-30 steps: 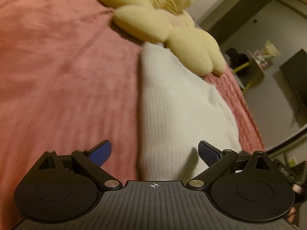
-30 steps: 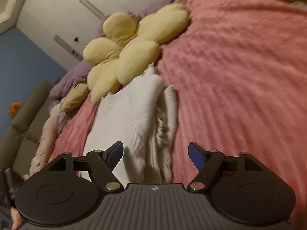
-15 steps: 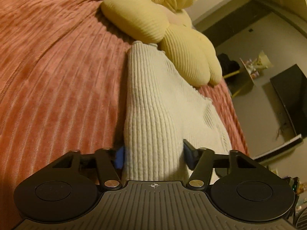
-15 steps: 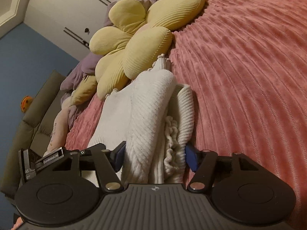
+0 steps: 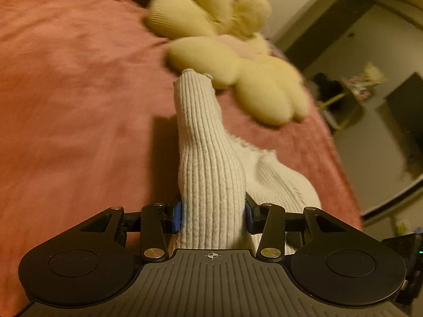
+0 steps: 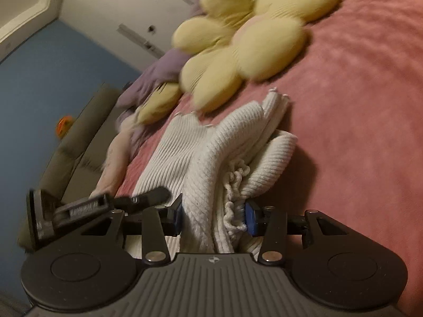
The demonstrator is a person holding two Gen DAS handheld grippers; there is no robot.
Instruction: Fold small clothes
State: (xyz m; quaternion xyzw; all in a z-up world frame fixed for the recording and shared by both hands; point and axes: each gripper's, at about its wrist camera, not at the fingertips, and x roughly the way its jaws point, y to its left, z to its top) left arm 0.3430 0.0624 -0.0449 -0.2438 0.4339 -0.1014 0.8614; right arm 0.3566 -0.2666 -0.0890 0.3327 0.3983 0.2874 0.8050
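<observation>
A cream ribbed knit garment is gripped at its near edge by both tongs. In the left wrist view, the left gripper is closed down onto a thick bunch of the knit, its blue pads pressed against either side of the fabric at the lower centre of the frame. In the right wrist view, the right gripper is likewise clamped on several gathered layers, a crocheted trim showing against the right pad.

The garment is seen running from the lower centre of each frame up toward the middle, where its far end lies on the bedspread just beside a yellow flower-shaped cushion. It is judged that the folding is only partly done: layers are already doubled over in the right view, yet the piece is bunched and raised at the near end rather than laid flat, so a further fold and a smoothing down appear to be left.

The surface is a pink ribbed bedspread, filling the left of the left view. A blue wall and a grey sofa are seen at the left of the right view.
</observation>
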